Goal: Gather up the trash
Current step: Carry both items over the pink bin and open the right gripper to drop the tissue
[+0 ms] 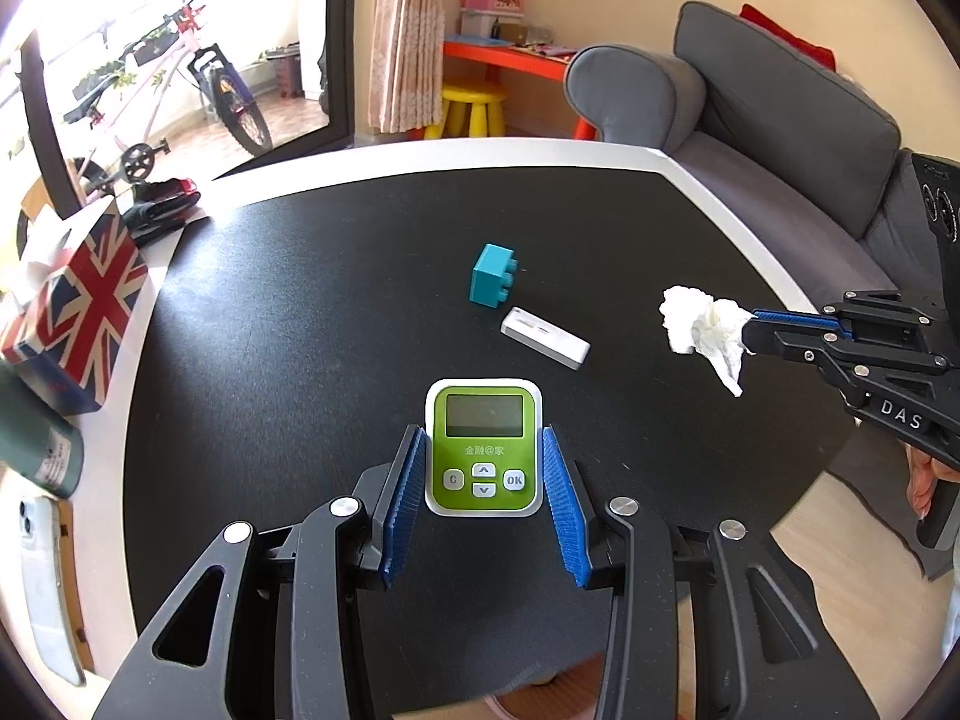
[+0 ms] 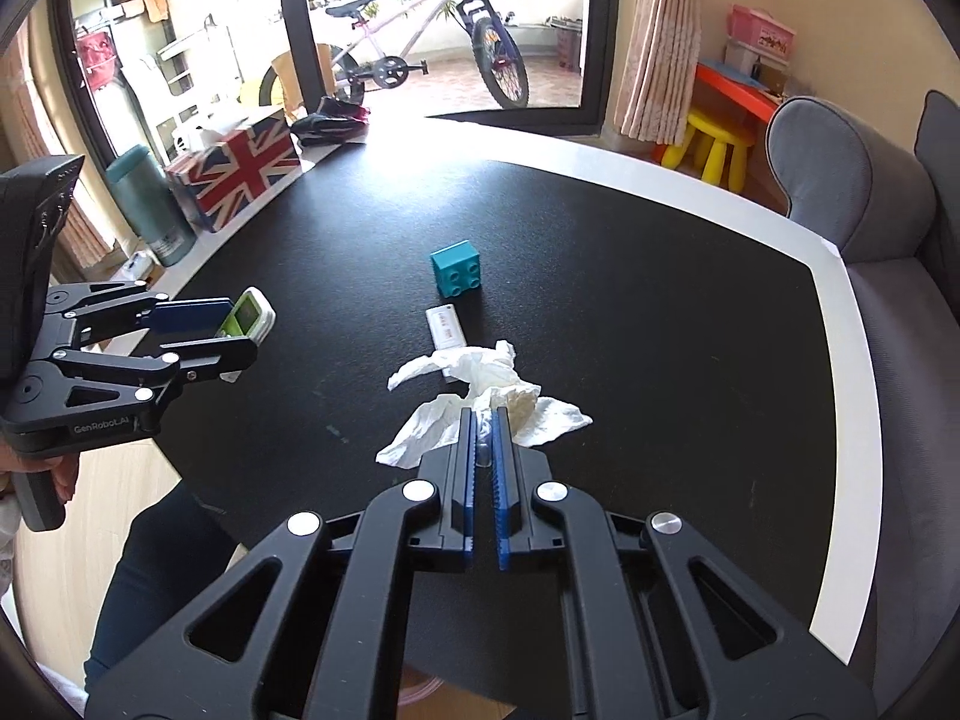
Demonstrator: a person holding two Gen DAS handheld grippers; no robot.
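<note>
A bright living room beyond my fingers.

Ahead of my fingertips spreads a black table with a white rim; past it, a glass door floods daylight over a bicycle. Right of my fingers sits a grey sofa, with a pink curtain, a yellow stool and a red desk against the cream wall.
</note>
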